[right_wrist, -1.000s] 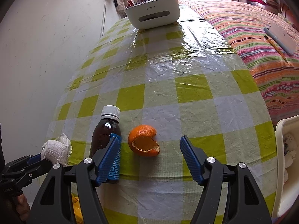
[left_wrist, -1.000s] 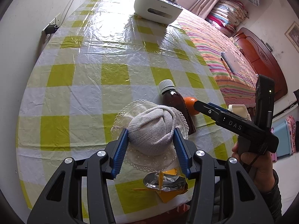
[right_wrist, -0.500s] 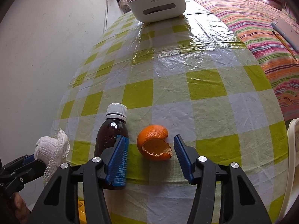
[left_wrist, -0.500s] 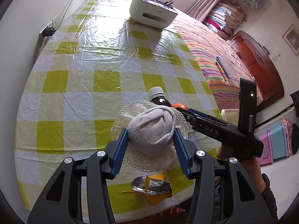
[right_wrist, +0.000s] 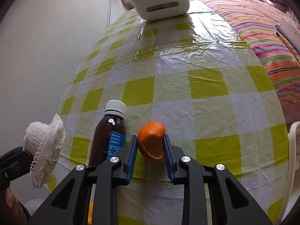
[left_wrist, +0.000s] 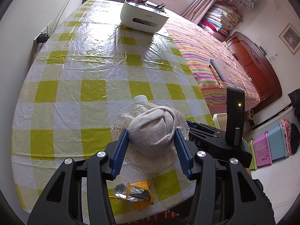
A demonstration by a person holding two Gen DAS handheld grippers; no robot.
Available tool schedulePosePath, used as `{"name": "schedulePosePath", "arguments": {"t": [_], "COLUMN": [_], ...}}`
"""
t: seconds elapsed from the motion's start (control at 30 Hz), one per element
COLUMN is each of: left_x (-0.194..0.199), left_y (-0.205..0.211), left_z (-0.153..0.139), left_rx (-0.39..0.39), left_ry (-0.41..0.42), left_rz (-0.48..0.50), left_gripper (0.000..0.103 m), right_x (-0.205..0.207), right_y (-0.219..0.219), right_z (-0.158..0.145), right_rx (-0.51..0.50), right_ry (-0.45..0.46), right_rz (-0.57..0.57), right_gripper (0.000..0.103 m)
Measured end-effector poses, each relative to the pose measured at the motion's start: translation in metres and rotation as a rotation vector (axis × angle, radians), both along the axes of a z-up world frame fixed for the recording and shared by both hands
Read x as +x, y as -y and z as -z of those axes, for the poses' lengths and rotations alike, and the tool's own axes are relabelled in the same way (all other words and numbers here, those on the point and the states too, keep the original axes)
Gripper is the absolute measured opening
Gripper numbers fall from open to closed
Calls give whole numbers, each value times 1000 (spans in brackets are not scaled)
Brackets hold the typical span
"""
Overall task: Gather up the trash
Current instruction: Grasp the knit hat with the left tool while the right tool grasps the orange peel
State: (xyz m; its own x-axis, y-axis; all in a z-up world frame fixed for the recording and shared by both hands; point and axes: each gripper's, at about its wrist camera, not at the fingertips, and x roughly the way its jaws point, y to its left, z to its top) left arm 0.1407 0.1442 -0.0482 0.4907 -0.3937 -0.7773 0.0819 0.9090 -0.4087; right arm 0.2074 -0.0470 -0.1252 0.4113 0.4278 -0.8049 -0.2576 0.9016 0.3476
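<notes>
My left gripper (left_wrist: 151,142) is shut on a balled white sock with a lace cuff (left_wrist: 152,131) and holds it above the near table edge; it also shows in the right wrist view (right_wrist: 44,146). My right gripper (right_wrist: 149,149) is shut on an orange peel (right_wrist: 151,140) resting on the checked tablecloth (right_wrist: 187,75). A brown medicine bottle (right_wrist: 110,131) lies just left of the peel. A crumpled foil and orange wrapper (left_wrist: 133,191) lies at the near table edge under the left gripper.
A white organiser box (left_wrist: 143,17) stands at the far end of the table. A bed with a striped cover (left_wrist: 215,56) runs along the right. A cream bin rim (right_wrist: 294,150) shows at the right table edge. A wall (right_wrist: 37,46) is on the left.
My right gripper has moved forward and closed its jaws onto the orange peel. My left gripper has lifted a little with the sock still in it.
</notes>
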Motion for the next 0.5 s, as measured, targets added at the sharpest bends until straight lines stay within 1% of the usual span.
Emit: {"name": "schedulePosePath", "arguments": {"t": [0.2,0.5], "left_x": [4,10], "left_y": [10,38], "left_z": [-8,-18], "left_rx": [-4,-4], "left_ry": [16,35], "left_rz": [2,37], "left_gripper": [49,49], "right_x": [-5,-11], "right_y": [15,47], "right_z": [-8,-16], "right_rx": [9,42], "right_ry": [37,68], "right_rz": [19,76], "right_gripper": [26,26]}}
